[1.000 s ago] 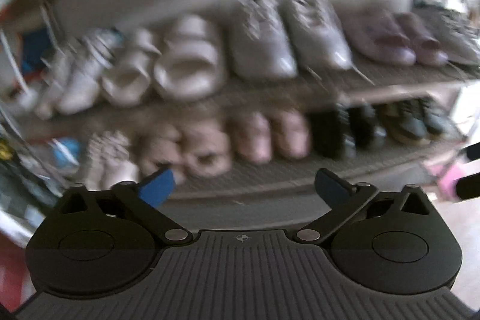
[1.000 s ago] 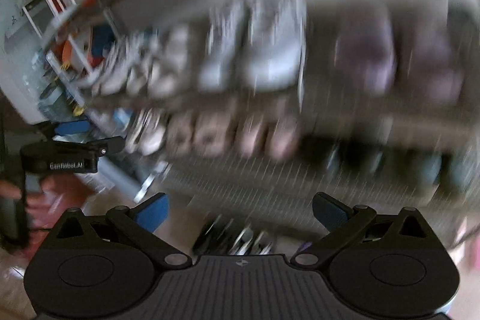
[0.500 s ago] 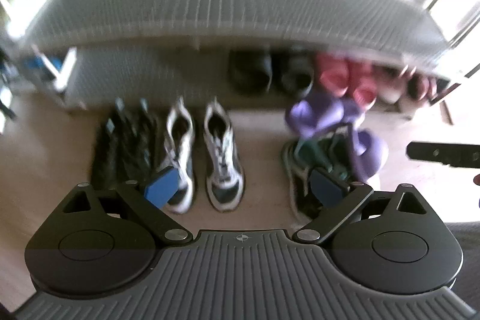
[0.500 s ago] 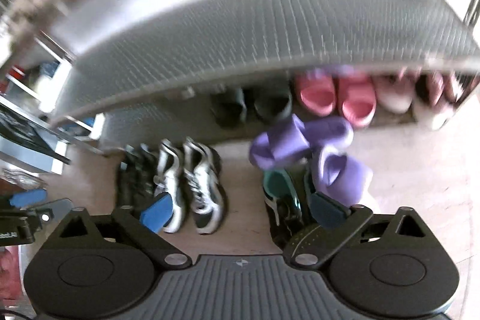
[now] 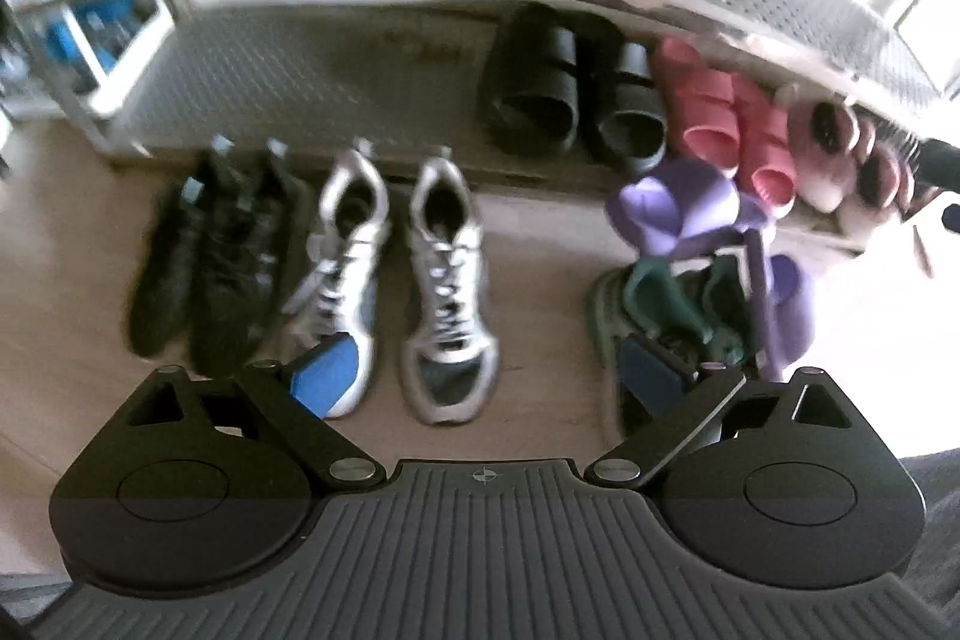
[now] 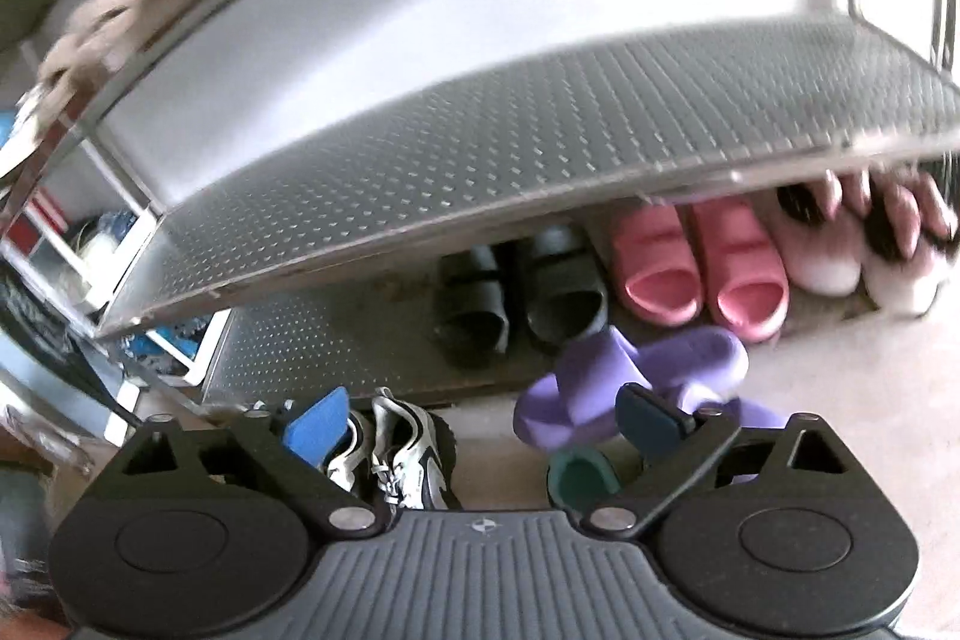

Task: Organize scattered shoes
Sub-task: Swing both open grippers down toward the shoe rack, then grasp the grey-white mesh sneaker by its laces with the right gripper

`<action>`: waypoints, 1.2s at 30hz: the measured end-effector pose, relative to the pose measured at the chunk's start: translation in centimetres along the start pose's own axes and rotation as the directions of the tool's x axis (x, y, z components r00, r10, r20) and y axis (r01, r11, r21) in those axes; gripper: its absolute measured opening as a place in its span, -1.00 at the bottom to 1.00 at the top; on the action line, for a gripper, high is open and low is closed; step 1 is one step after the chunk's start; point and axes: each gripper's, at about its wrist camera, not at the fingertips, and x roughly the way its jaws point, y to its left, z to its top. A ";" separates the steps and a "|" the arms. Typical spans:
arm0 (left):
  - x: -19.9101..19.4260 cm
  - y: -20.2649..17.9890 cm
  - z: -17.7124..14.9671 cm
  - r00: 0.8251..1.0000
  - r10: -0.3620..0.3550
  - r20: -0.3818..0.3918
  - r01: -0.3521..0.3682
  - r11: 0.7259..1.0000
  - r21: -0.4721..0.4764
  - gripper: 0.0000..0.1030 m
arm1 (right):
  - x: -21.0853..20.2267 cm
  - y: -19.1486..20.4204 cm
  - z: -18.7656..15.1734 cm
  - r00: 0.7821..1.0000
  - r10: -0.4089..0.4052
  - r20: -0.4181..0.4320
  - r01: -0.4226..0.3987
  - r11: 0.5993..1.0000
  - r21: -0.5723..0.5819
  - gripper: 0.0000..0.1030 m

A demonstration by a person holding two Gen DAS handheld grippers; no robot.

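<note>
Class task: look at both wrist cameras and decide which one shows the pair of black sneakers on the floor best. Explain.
The left wrist view: both black sneakers lie whole on the floor beside the white and grey sneakers, though blurred. The right wrist view shows almost nothing of them; its own gripper body and blue pad cover that spot.

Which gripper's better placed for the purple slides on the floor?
Right. The right gripper is open, with the purple slides just past its fingertips. The left gripper faces the silver sneakers.
</note>
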 end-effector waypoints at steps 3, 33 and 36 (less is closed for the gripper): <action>-1.9 0.1 -3.4 0.992 0.093 -0.080 -0.088 0.994 0.057 0.91 | 1.0 0.7 -2.2 0.987 -0.060 -0.148 0.053 0.997 -0.050 0.83; -1.0 1.1 -14.2 0.896 0.117 -0.429 -0.102 0.993 0.058 0.78 | 2.7 -5.5 -10.5 0.822 0.047 -0.568 0.134 0.953 0.273 0.42; 1.2 1.3 -15.4 0.857 0.073 -0.510 -0.058 0.997 0.044 0.65 | 4.9 -4.3 -11.5 0.773 0.022 -0.634 0.113 0.979 0.172 0.21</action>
